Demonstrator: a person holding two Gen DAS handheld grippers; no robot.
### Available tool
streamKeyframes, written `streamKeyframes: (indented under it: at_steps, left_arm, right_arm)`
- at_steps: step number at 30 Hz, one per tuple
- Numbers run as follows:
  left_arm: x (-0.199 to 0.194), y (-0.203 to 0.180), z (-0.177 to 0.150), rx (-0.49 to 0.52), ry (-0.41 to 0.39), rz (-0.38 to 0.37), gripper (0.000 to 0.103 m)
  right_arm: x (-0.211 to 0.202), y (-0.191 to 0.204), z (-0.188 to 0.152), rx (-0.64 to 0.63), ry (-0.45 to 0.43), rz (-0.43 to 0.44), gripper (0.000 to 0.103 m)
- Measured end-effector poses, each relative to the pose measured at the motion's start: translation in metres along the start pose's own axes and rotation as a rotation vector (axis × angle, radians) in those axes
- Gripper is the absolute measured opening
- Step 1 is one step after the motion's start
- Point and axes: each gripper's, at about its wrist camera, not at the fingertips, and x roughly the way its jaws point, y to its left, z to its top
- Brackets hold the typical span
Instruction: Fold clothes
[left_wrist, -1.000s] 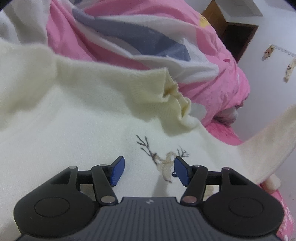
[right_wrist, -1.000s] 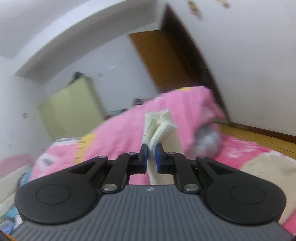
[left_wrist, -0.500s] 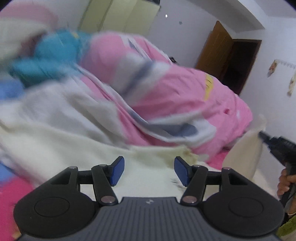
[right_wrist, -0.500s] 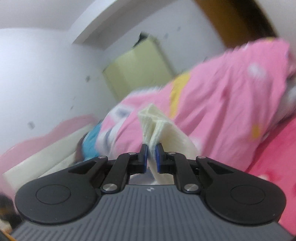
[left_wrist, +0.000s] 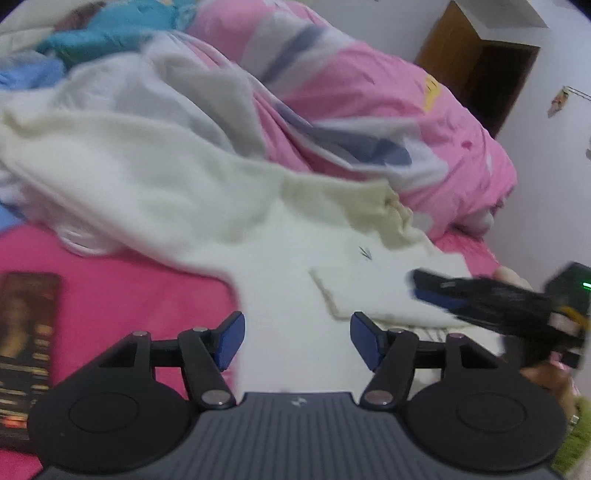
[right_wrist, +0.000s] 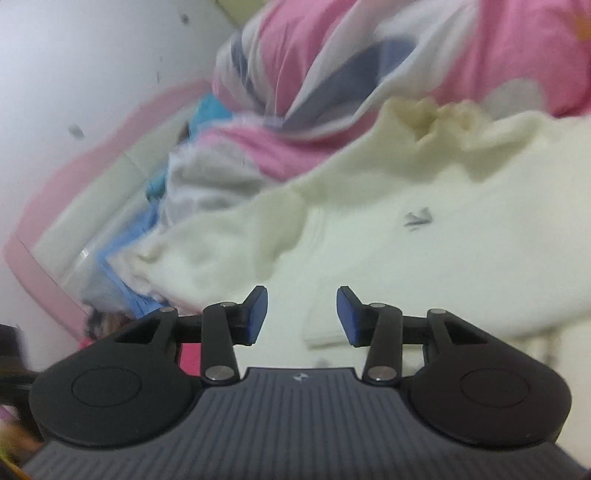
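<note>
Broadly, a bed (left_wrist: 122, 295) with a hot-pink sheet bears everything. A pink quilt (left_wrist: 388, 110) with grey and white patches is heaped along its far side, likely shoved back to leave flat room for folding. Against that heap lies the sweater (left_wrist: 288, 266), cream knit, chest up, with a small dark stitched motif showing near its collar (left_wrist: 388, 210). Its body is spread toward the near edge, and 1 sleeve (left_wrist: 110, 166) trails off to the left, rumpled. On the right a flap with a ribbed edge lies over the chest, which looks like the other sleeve laid inward as a fold; blur keeps me from being sure.

A dark flat object (left_wrist: 26, 354), perhaps a book, rests on the sheet left of the sweater.

Both tools hold nothing. The left gripper (left_wrist: 297, 341) hovers over the lower body with its pads wide apart. The right gripper (right_wrist: 301, 314), (left_wrist: 436, 291) sits just above the folded flap, pads parted too, seemingly free of the cloth.

No containers are in view.
</note>
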Motion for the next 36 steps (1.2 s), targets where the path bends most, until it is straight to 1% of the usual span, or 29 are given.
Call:
streamKeyframes:
  at_steps: [2,3,5,7,8,10,12,15,16,17,18,19,20,22,24,26,30,36]
  left_arm:
    - [0.021,-0.011,0.001,0.021,0.014,-0.014,0.064]
    - [0.031,-0.016,0.002,0.031,0.021,-0.021,0.064]
    - [0.052,-0.027,0.003,0.05,0.034,-0.034,0.062]
    - [0.075,-0.035,0.01,0.052,0.047,-0.028,0.06]
    - [0.087,-0.037,0.011,0.046,0.057,-0.011,0.058]
    - [0.11,-0.041,0.012,0.033,0.077,0.025,0.055]
    - [0.128,-0.044,0.011,0.024,0.098,0.089,0.052]
    - [0.135,-0.051,0.007,0.047,0.077,0.118,0.052]
    - [0.136,-0.054,0.006,0.061,0.07,0.128,0.048]
    - [0.138,-0.057,0.004,0.076,0.063,0.14,0.039]
    - [0.139,-0.06,0.002,0.089,0.056,0.148,0.034]
    - [0.139,-0.063,0.001,0.101,0.047,0.156,0.023]
    - [0.139,-0.065,0.0,0.104,0.029,0.159,0.01]
    - [0.133,-0.069,-0.002,0.103,-0.017,0.174,0.005]
    - [0.126,-0.072,-0.003,0.101,-0.063,0.187,0.005]
    - [0.116,-0.075,0.003,0.083,-0.107,0.183,0.004]
    - [0.087,-0.081,0.03,0.063,-0.234,0.163,0.004]
    - [0.053,-0.071,0.061,0.036,-0.357,0.211,0.004]
  right_arm:
    - [-0.034,-0.018,0.003,0.028,-0.086,-0.022,0.053]
    - [-0.053,-0.03,0.003,0.062,-0.135,-0.043,0.054]
    - [-0.089,-0.065,0.002,0.169,-0.232,-0.101,0.054]
    - [-0.1,-0.085,-0.005,0.228,-0.285,-0.128,0.054]
    - [-0.104,-0.095,-0.009,0.257,-0.311,-0.14,0.054]
    - [-0.114,-0.115,-0.016,0.315,-0.362,-0.166,0.054]
    - [-0.124,-0.135,-0.023,0.372,-0.414,-0.192,0.054]
    - [-0.138,-0.164,-0.034,0.459,-0.491,-0.23,0.054]
    - [-0.143,-0.174,-0.038,0.488,-0.516,-0.243,0.054]
    - [-0.148,-0.184,-0.042,0.516,-0.542,-0.255,0.054]
    - [-0.153,-0.194,-0.046,0.545,-0.567,-0.268,0.049]
    - [-0.153,-0.196,-0.047,0.551,-0.575,-0.254,0.046]
    - [-0.154,-0.198,-0.048,0.555,-0.581,-0.238,0.047]
    - [-0.154,-0.202,-0.05,0.563,-0.593,-0.205,0.046]
    - [-0.15,-0.206,-0.051,0.577,-0.582,-0.206,0.043]
    - [-0.15,-0.208,-0.051,0.583,-0.588,-0.192,0.043]
    - [-0.151,-0.21,-0.052,0.584,-0.59,-0.182,0.043]
    - [-0.15,-0.211,-0.052,0.581,-0.587,-0.183,0.043]
